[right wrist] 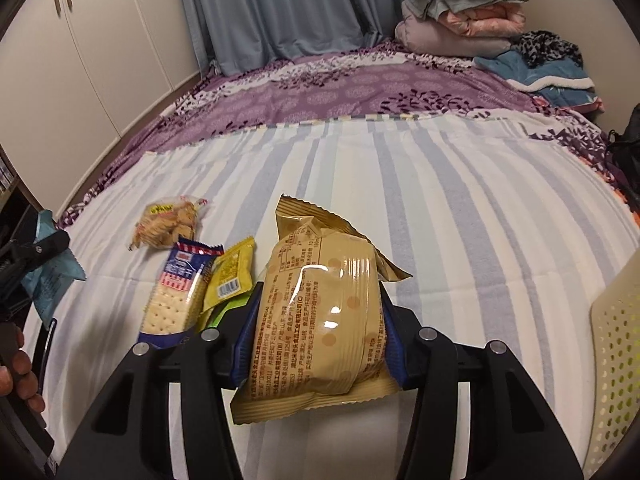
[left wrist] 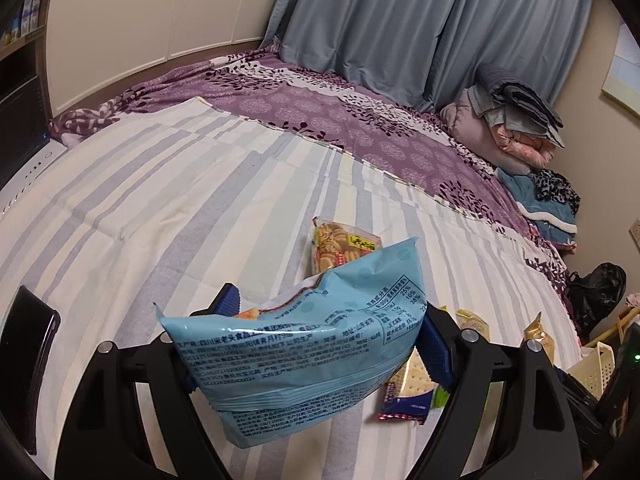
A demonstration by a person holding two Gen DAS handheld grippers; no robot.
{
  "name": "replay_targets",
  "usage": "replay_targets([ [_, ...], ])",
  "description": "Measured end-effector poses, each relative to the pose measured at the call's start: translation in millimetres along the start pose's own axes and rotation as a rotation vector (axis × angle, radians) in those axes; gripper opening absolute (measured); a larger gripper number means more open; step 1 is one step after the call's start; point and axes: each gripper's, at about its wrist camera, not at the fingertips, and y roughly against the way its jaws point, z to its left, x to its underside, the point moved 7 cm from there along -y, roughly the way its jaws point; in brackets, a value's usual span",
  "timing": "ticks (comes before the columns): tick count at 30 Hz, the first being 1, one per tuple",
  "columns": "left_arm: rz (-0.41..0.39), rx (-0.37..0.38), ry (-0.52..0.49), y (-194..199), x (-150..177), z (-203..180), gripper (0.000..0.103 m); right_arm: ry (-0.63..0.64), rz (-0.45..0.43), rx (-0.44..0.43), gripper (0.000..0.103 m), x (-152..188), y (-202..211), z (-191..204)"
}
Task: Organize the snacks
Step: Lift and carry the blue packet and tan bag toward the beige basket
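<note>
My left gripper is shut on a light blue snack packet and holds it above the striped sheet. My right gripper is shut on a tan snack packet, also lifted. On the sheet lie a clear bag of small biscuits, a cracker pack with a blue and red label, a yellow sachet and a green packet partly under it. The biscuit bag and cracker pack also show in the left wrist view, beyond the blue packet.
A cream perforated basket stands at the right edge of the bed; it also shows in the left wrist view. Folded bedding is piled at the far right. A dark phone-like slab is at the left. White cupboards line the left wall.
</note>
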Motion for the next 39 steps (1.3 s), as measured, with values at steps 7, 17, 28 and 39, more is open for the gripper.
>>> replay_targets([
  [7, -0.026, 0.030, -0.041, 17, -5, -21, 0.083, -0.013, -0.089, -0.004, 0.052, -10, 44, -7],
  [17, -0.046, 0.087, -0.107, 40, -5, -60, 0.083, -0.089, -0.215, 0.067, 0.052, -16, 110, -53],
  [28, -0.057, 0.146, -0.191, 59, 2, -110, 0.083, -0.213, -0.308, 0.179, 0.052, 6, 171, -127],
  [39, -0.059, 0.171, -0.260, 75, 12, -147, 0.083, -0.365, -0.330, 0.296, 0.052, 44, 197, -203],
])
